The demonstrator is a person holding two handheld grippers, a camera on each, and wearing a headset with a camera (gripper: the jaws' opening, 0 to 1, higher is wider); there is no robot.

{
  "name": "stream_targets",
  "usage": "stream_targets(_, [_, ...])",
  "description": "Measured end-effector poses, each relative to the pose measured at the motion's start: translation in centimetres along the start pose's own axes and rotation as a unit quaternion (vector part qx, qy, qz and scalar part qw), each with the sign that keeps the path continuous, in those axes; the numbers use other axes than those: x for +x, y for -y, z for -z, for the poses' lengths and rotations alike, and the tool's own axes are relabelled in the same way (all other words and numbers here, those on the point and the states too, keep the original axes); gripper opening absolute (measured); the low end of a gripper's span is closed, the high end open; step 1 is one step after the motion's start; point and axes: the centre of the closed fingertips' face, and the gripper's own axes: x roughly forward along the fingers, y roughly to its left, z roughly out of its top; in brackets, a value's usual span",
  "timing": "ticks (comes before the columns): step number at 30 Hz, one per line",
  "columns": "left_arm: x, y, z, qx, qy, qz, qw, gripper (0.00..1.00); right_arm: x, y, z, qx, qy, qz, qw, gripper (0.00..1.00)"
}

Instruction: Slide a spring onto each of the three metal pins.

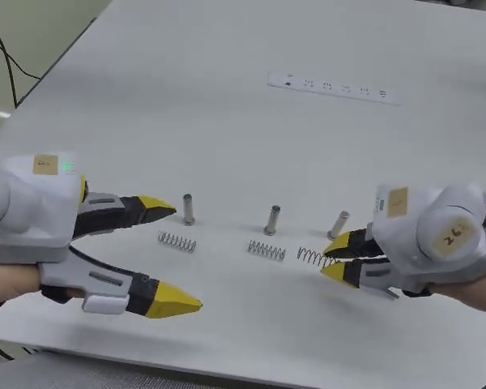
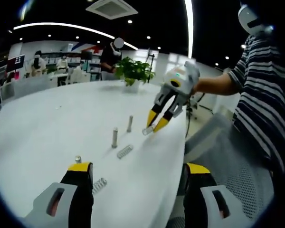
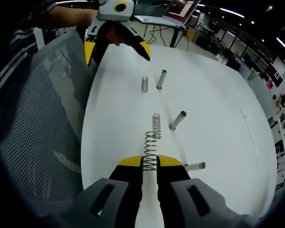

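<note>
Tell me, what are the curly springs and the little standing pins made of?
Each spring looks like thin coiled wire, probably steel: silvery and slightly shiny. Each pin looks like solid metal, likely steel too: smooth, grey, with a dull sheen.

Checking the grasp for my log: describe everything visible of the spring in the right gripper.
The spring is a thin, silvery wire coil, apparently metal, straight and open-wound. One end is pinched between the yellow tips of the right gripper; the rest juts forward over the white table. It is on no pin; the nearest pin stands just beside the gripper.
</note>
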Motion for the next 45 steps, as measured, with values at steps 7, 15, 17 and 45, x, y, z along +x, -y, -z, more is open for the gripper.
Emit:
stream_targets(7, [2.4,0.8,-0.7,0.03,-0.013,0.031,0.999,0.64,-0.1,-1.0,-1.0,-0.016,0.005,-0.006,0.9998,0.07])
stream_targets(15, [5.3,1.4,-2.0,0.042,-0.002,0.057,0.9975,0.52,-0.4,-1.1,-2.3,-0.031,0.02,-0.008,0.9993,0.07])
stream_targets(17, [5.9,1.7,-2.2,0.039,0.002,0.064,0.9972,0.49,-0.5,-1.3,-2.5,-0.04,0.024,-0.009,0.9989,0.07])
stream_targets(45, [9.2,3.2,-2.8,0.074,0.021,0.094,0.9926,0.15,-1.0,-2.0,-3.7,-0.086,0.041,-0.032,0.9949,0.07])
